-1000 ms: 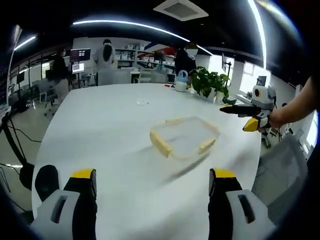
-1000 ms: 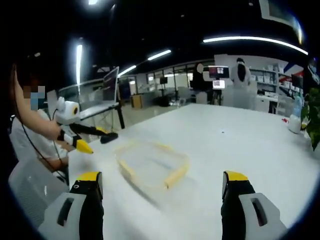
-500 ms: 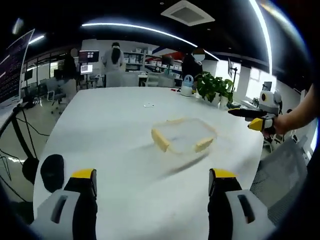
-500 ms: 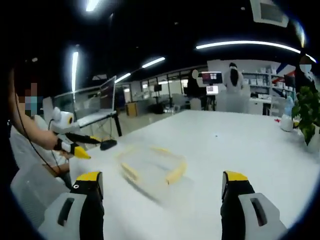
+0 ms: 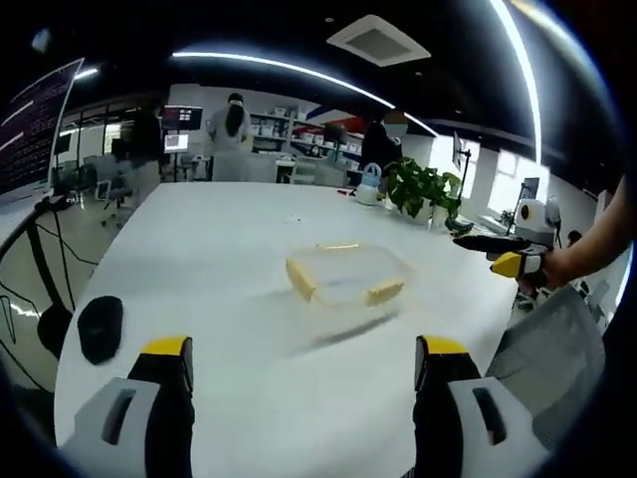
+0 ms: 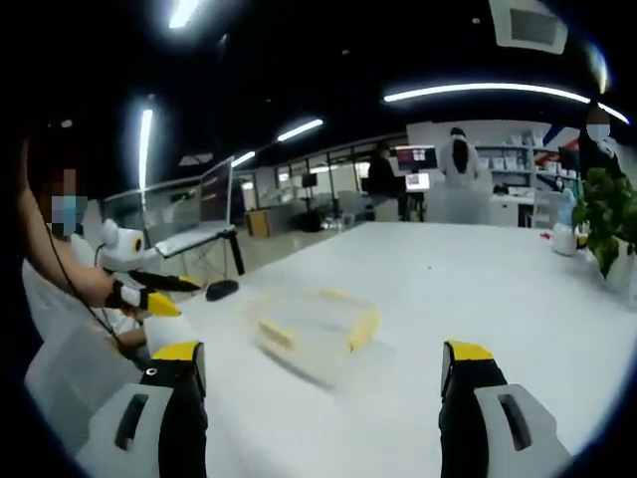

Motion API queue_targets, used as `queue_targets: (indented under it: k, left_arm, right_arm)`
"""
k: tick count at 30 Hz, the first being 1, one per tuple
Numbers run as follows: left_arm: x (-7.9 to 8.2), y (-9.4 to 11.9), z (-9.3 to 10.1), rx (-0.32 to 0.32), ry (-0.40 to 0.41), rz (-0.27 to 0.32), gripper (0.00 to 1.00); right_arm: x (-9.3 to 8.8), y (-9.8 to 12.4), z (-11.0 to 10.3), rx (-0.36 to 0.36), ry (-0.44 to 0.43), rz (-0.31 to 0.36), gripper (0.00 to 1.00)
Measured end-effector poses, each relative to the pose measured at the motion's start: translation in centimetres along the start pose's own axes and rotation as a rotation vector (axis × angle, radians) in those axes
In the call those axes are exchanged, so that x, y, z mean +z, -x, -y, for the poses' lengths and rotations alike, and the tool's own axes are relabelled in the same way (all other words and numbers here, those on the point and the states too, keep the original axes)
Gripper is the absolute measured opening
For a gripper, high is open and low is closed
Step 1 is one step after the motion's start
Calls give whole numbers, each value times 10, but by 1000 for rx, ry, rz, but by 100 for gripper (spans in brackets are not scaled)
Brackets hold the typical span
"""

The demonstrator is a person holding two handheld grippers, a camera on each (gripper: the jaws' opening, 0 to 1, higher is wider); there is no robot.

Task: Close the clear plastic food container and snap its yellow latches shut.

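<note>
A clear plastic food container [image 5: 343,276] with yellow latches lies flat on the white table [image 5: 199,259]; it looks blurred. In the right gripper view the container [image 6: 309,324] sits ahead of my jaws. My left gripper [image 5: 304,373] stands open, well short of the container, nothing between its jaws. My right gripper [image 6: 323,383] is open too, empty, near the table's edge. The right gripper [image 5: 493,249] enters the left gripper view from the right, held by a hand. The left gripper [image 6: 149,289] shows at the left of the right gripper view.
A black mouse-like object [image 5: 100,327] lies at the table's left edge. A potted plant [image 5: 420,184] and a kettle-like jug [image 5: 369,185] stand at the far side. A grey chair back [image 5: 547,344] is at the right. People stand in the background.
Both views have shifted with the hands. The container now sits a little lower and more central in each view. Both grippers remain open.
</note>
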State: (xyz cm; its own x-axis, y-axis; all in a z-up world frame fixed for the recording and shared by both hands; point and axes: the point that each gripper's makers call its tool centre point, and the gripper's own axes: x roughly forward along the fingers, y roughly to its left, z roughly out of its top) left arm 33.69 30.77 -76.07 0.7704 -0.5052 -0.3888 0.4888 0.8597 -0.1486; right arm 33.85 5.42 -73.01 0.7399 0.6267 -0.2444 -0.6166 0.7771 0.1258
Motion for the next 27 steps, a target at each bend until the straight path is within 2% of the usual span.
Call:
queue_targets:
  k: [2, 4, 10, 13, 15, 20, 27]
  left_arm:
    - [1, 3, 2, -3, 1, 18, 93]
    - [6, 7, 5, -7, -1, 61, 91]
    - [5, 15, 10, 0, -10, 75, 93]
    - [6, 18, 16, -7, -57, 87, 94]
    - [12, 20, 20, -11, -94, 130, 96]
    - [14, 24, 27, -18, -102, 152, 98]
    - [9, 27, 28, -26, -102, 141, 97]
  right_arm:
    - [-3, 4, -1, -3, -3, -1, 100]
    - [-4, 8, -1, -11, 23, 9, 100]
    - [3, 14, 1, -29, -6, 43, 100]
    - [10, 16, -2, -28, -12, 69, 100]
    - [13, 17, -7, -23, -19, 79, 100]
    - [13, 20, -18, -7, -16, 89, 100]
    - [19, 21, -28, 17, -13, 92, 100]
